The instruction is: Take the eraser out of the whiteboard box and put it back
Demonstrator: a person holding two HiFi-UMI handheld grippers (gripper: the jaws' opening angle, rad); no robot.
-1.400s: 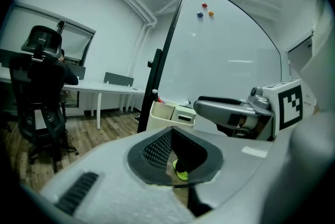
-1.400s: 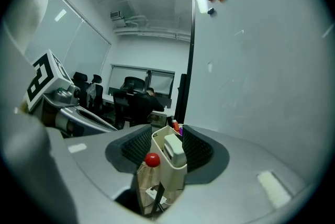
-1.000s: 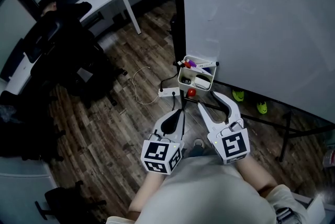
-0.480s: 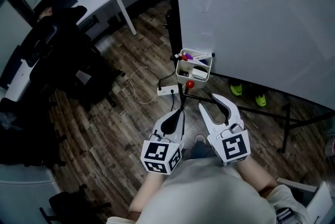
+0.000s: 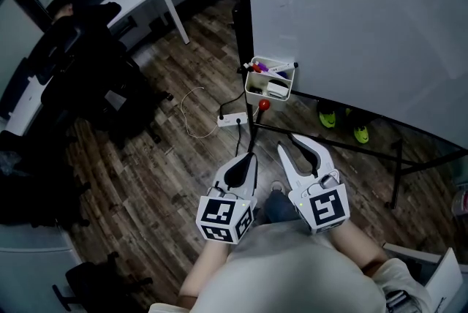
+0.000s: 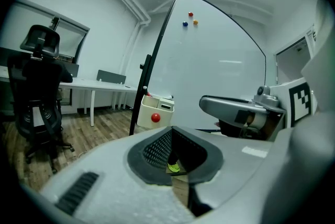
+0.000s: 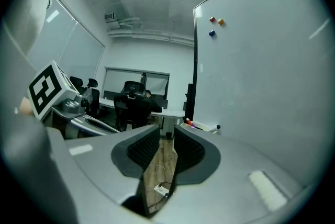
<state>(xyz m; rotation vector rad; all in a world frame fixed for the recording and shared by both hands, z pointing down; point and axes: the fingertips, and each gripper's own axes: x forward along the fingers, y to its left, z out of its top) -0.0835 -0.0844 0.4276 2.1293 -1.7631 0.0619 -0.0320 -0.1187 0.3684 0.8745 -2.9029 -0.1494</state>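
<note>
1. Head view: I held the left gripper clenched on nothing. The right gripper was part-open and empty, its jaws having just been closing. Both were well apart from the whiteboard box, which hung at the lower corner of the whiteboard. A pale block inside it, which I took for the eraser, lay beside the markers.
2. Left gripper view: the left gripper had its tips together with nothing between them. The whiteboard box, with a red knob on its front, stood ahead and to the left.
3. Right gripper view: the right gripper showed a narrow slit with only floor through it. The whiteboard box sat just right of the jaws, farther off.
4. Risk, as I judged it: so narrow a gap might not span the eraser, so the tips could butt its top, scatter the markers or jolt the hanging box.
</note>
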